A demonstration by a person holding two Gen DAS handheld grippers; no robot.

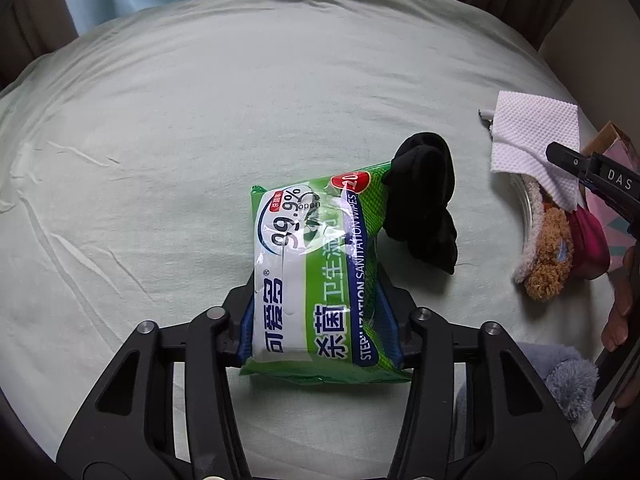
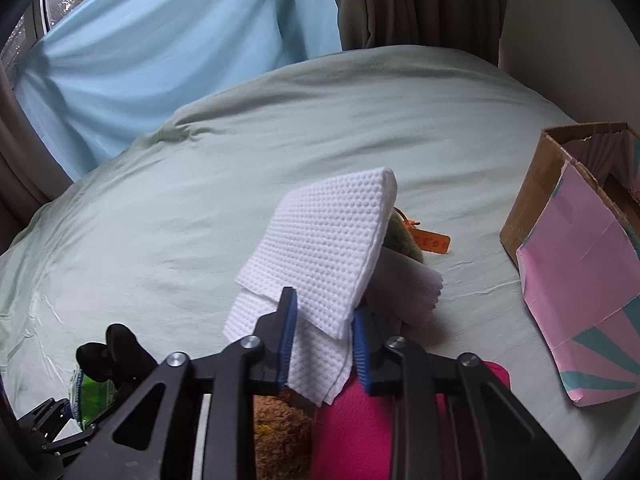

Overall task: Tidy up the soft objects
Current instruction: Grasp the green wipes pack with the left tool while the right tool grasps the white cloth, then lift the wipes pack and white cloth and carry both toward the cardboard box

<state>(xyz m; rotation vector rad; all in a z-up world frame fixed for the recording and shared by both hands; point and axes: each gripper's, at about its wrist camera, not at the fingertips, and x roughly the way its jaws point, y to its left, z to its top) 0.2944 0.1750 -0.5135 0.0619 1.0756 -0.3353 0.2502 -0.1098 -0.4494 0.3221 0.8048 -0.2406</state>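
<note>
Blue-padded fingers [image 1: 390, 320] of the left gripper [image 1: 316, 320] pinch a green wet-wipes pack [image 1: 316, 264] lying on the bed [image 1: 160, 160], its far corner under a black sock [image 1: 424, 196]. Right gripper [image 2: 324, 340] pinches a folded white paper towel [image 2: 320, 248].

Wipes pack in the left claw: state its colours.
Green and white wipes pack, clearest in the left wrist view.

Sock [image 1: 424, 200] on wipes pack [image 1: 316, 276] — tissue [image 1: 532, 140] right, atop plush [image 1: 548, 256].
</note>
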